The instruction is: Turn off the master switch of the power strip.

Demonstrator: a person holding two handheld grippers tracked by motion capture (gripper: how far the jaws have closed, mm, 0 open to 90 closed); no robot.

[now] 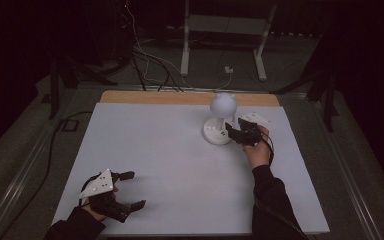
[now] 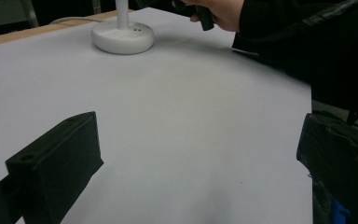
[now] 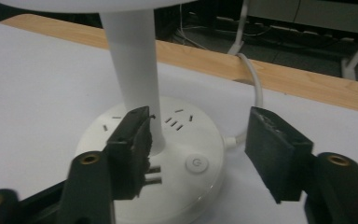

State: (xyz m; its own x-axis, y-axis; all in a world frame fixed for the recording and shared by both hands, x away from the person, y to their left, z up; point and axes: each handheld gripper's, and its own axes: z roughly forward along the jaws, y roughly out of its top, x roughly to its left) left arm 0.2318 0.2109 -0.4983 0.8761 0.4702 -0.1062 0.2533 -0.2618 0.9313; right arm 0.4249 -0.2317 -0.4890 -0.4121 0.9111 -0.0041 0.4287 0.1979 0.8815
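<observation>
While the right gripper (image 1: 236,131) hangs at the lamp (image 1: 222,116), the left one waits apart.

Lamp: stands right of centre in the upper half of the high view, on the table (image 1: 170,155); round base (image 3: 168,154), thin stem (image 3: 133,70), globe head (image 1: 223,103).

Right gripper: jaws spread, nothing pinched. In the right gripper view the left jaw sits just in front of the stem's foot and the right jaw stands clear at the base's right side. The power button (image 3: 196,163) lies between them, so my guess is the tool is lined up low on the base to reach that button.

Left gripper (image 1: 130,190): lower left of the high view, jaws spread wide over bare table, holding nothing; likely parked out of the way, since the lamp stands by itself.

Cord (image 3: 254,88): runs from the base back over the table's far edge, probably why the lamp sits near that edge.

Hidden: the lamp head is cut off at the top of both gripper views. Whether the left jaw touches the stem I cannot tell. The room behind is too dark to make out, and the lamp appears unlit.
</observation>
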